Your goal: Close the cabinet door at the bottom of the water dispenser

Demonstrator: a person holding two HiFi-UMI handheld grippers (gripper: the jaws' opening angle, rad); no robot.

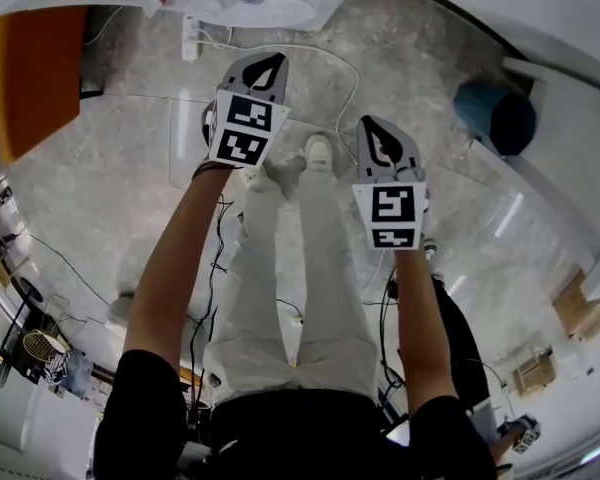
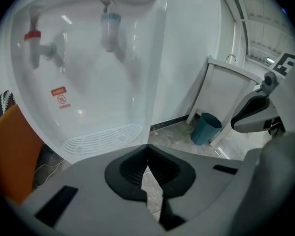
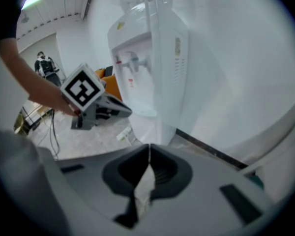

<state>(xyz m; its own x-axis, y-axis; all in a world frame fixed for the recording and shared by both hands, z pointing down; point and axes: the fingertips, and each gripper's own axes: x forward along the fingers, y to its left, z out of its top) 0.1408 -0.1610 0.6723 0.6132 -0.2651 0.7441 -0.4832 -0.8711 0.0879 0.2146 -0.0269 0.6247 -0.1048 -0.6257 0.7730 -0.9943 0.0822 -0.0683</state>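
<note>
The white water dispenser (image 2: 88, 73) fills the left gripper view, with a red tap (image 2: 37, 45), a blue tap (image 2: 109, 31) and a slotted drip tray (image 2: 101, 137). Its bottom cabinet door lies below what any view shows. In the right gripper view the dispenser (image 3: 152, 68) stands further off against the wall. My left gripper (image 2: 147, 149) is shut with nothing between its jaws, held up in front of the tap recess. My right gripper (image 3: 149, 149) is also shut and empty. In the head view both, left gripper (image 1: 265, 63) and right gripper (image 1: 375, 128), hang over the floor, apart from the dispenser.
A blue bin (image 1: 495, 116) stands on the floor to the right, by a white panel (image 2: 231, 92). An orange chair (image 1: 35, 68) is at the left of the dispenser. A white power strip (image 1: 190, 38) and cables lie on the grey floor.
</note>
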